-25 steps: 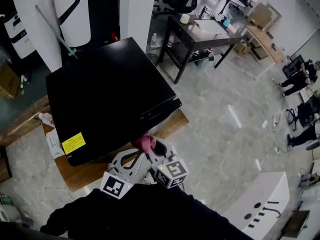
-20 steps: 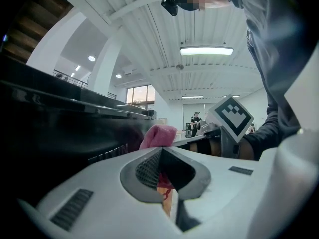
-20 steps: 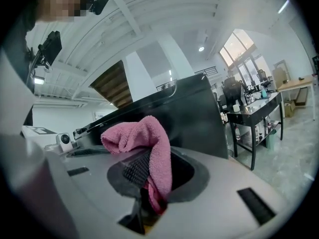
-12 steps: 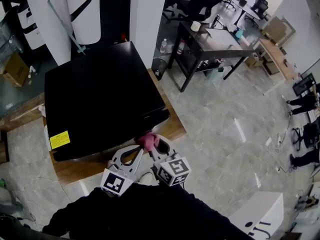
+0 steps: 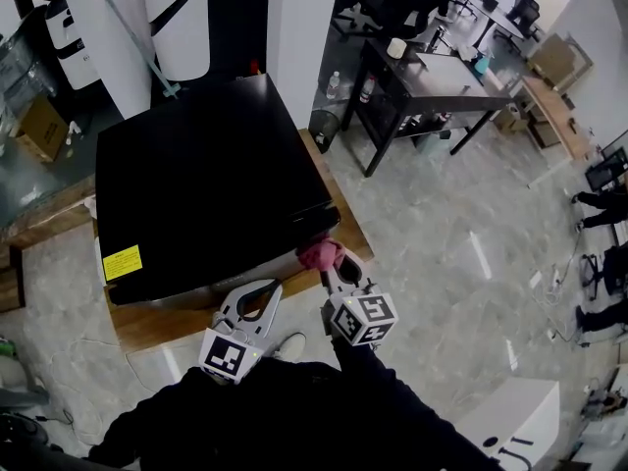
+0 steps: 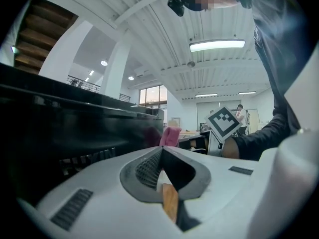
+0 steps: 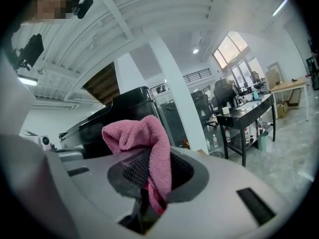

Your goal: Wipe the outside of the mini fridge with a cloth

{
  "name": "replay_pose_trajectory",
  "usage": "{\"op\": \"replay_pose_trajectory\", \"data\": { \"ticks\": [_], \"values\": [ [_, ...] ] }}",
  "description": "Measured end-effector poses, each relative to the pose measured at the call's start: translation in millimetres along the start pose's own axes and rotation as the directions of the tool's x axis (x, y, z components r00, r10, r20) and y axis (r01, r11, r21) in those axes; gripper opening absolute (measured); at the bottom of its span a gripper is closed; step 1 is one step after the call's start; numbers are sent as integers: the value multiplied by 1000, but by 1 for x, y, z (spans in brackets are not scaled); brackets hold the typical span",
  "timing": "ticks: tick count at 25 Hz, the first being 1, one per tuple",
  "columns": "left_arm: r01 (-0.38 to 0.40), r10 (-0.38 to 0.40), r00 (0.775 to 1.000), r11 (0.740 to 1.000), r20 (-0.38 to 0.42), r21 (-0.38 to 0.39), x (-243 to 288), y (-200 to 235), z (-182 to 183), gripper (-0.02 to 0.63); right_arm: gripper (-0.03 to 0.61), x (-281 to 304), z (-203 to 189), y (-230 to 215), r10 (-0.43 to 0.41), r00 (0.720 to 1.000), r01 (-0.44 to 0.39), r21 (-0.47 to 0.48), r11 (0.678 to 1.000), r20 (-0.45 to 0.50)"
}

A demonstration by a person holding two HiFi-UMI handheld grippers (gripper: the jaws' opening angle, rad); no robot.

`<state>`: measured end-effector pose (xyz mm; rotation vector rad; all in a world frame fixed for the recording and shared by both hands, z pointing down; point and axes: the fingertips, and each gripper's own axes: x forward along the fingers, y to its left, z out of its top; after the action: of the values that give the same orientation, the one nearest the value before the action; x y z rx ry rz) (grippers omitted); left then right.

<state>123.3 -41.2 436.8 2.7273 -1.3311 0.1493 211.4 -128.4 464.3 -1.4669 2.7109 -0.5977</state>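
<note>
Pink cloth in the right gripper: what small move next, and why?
Probably press the pink cloth onto the mini fridge front and sweep left. The right gripper is shut on it beside the fridge's front right corner; contact is unclear.

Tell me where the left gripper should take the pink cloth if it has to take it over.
Probably the loose bunched fold of the pink cloth that stands proud above the right gripper, whose jaws clamp its lower end. Come from the left with the left gripper, opening its shut jaws first; the mini fridge stands close on the far side.
</note>
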Motion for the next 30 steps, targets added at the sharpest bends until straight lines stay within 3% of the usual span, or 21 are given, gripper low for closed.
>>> {"op": "replay_pose_trajectory", "data": {
  "ticks": [6, 10, 20, 27, 30],
  "values": [
    [28, -28, 1000, 1000, -14, 3, -37, 11, -9, 5, 75, -14, -3, 27, -47, 998, 48, -14, 999, 29],
    [71, -71, 997, 997, -22, -2, -78, 14, -28, 6, 75, -31, -35, 69, -55, 998, 55, -27, 998, -2],
    [28, -30, 992, 999, -124, -19, -178, 65, -125, 5, 75, -7, -192, 184, 12, 974, -19, -26, 999, -227],
    [-10, 13, 975, 1000, -222, 16, -208, 110, -202, 5, 75, 32, -302, 233, 42, 929, -54, -22, 998, -367],
    [-22, 29, 967, 999, -252, 34, -211, 122, -226, 5, 75, 47, -331, 246, 47, 917, -56, -9, 998, -397]
  ]
}}
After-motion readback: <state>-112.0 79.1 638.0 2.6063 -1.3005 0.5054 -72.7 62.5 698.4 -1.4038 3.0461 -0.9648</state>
